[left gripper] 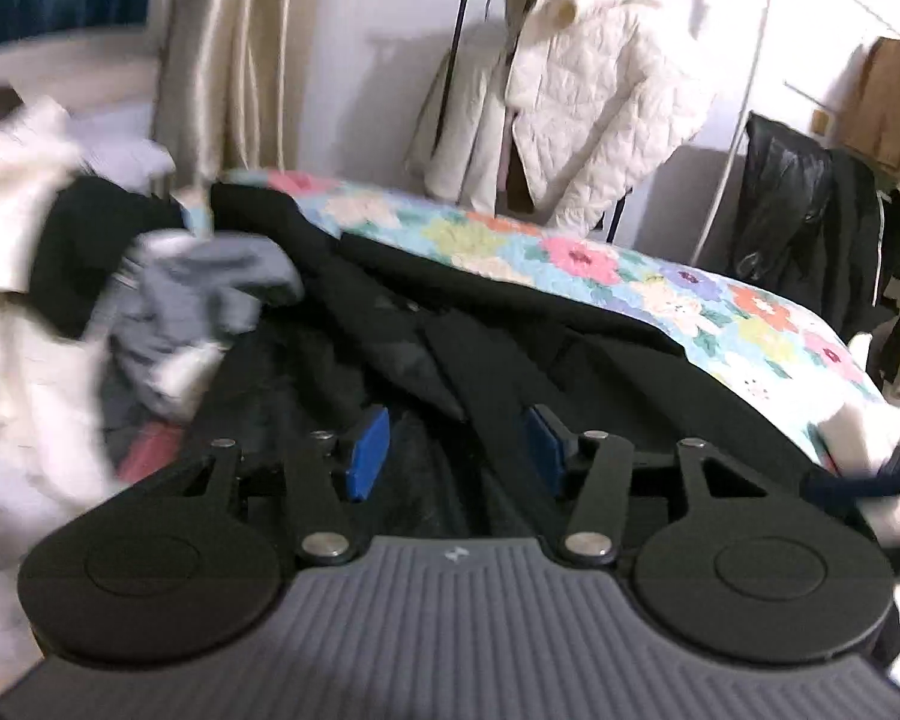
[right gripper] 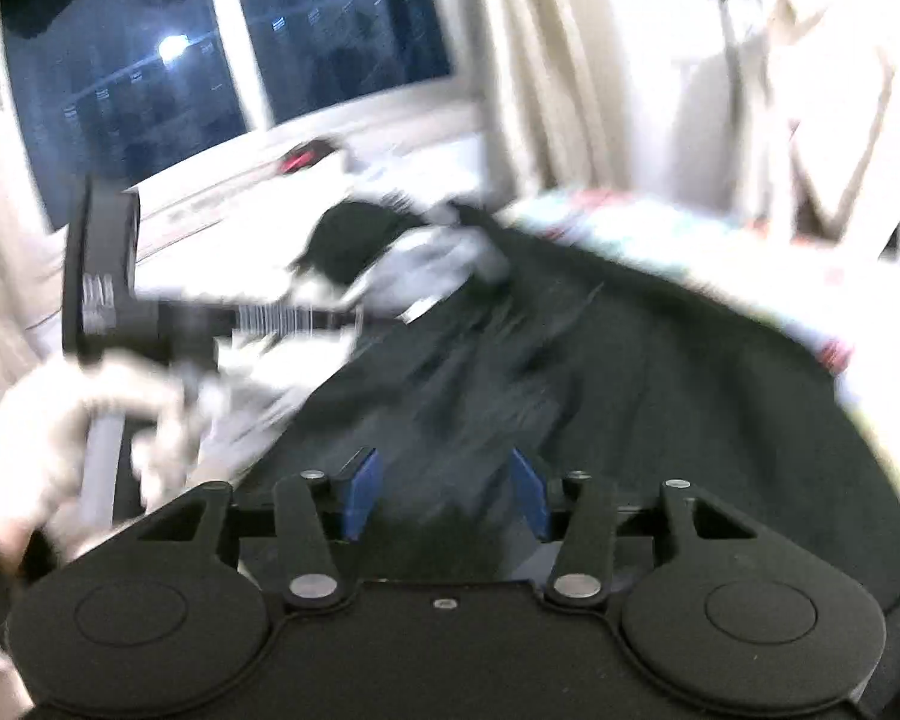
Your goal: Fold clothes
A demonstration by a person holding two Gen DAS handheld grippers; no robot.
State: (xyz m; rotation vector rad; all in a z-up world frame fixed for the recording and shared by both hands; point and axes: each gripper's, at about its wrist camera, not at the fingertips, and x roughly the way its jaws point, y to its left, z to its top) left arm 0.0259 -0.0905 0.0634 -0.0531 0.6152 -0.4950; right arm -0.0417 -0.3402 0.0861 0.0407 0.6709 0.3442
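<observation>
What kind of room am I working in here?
Most likely a bedroom: a bed with a flowered quilt, coats on a clothes rack against the wall, and a curtained window, dark outside.

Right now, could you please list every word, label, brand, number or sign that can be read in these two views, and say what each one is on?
No text can be read in either view.
Small pale emblem on the left gripper's grey ribbed housing: a mark only, no letters made out.
Pale block markings on the dark side of the other gripper unit, seen from the right wrist: too blurred to read.
Striped barcode-like patch beside it: blurred, unreadable.
</observation>
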